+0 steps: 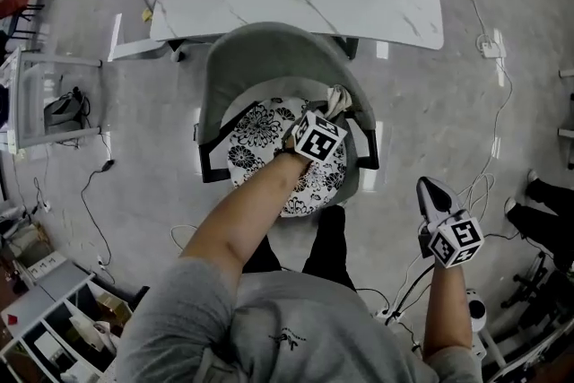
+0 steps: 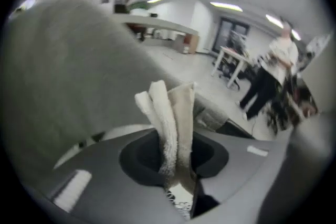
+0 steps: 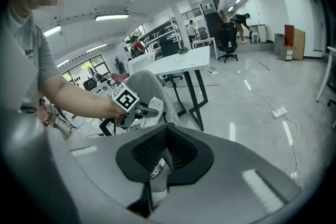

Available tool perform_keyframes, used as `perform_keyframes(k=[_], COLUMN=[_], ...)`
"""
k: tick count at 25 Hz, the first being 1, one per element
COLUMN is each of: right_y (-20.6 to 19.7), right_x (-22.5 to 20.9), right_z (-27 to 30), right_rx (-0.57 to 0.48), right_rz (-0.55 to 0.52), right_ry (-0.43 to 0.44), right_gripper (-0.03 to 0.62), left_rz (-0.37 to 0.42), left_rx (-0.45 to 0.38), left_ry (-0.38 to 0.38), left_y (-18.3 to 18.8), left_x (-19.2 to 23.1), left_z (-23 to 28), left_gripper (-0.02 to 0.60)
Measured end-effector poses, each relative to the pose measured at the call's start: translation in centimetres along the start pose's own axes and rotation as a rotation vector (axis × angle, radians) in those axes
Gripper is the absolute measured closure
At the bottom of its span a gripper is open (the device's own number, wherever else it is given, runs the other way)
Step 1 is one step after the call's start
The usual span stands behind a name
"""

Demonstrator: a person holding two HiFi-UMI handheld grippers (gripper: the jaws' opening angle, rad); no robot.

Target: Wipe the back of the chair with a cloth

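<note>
Cloth held at the chair back in the left tongs.
The left tongs (image 1: 333,110) are clenched on a folded pale cloth (image 2: 170,113), which stands up between the jaws just beside the inner right side of the grey chair's (image 1: 269,58) curved back, above the patterned cushion (image 1: 260,132). The right tongs (image 1: 430,188) hang over the floor, apart from the chair, with jaws closed together on nothing.
</note>
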State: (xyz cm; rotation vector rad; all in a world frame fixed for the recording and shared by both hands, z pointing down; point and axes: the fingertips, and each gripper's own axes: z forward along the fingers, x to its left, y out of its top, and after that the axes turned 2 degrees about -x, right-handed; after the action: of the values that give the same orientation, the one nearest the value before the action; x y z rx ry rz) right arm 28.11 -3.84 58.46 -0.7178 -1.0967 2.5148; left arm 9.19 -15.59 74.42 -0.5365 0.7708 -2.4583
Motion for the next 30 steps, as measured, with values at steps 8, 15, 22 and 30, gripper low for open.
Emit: perform_keyframes(k=[8, 15, 22, 30], right_y=[3.1, 4.0, 4.5, 4.9], right_x=[4.6, 8.8, 9.6, 8.6], right_z=[4.0, 7.3, 7.6, 6.4], right_rx=[0.011, 0.050, 0.057, 0.028], right_rz=[-0.047, -0.068, -0.087, -0.070], right_ry=[0.077, 0.134, 0.132, 0.117], right_gripper=[0.592, 0.592, 0.592, 0.592], left_rz=[-0.992, -1.326, -1.370, -1.253], left_rx=[-0.182, -0.201, -0.285, -0.298], left_ry=[0.354, 0.388, 0.302, 0.305], left_y=[-15.0, -21.4, -14.7, -6.6], left_x=[18.9, 21.4, 23.0, 23.7], left_z=[-13.5, -14.2, -14.0, -15.2], left_gripper=[0.433, 0.433, 0.434, 0.434])
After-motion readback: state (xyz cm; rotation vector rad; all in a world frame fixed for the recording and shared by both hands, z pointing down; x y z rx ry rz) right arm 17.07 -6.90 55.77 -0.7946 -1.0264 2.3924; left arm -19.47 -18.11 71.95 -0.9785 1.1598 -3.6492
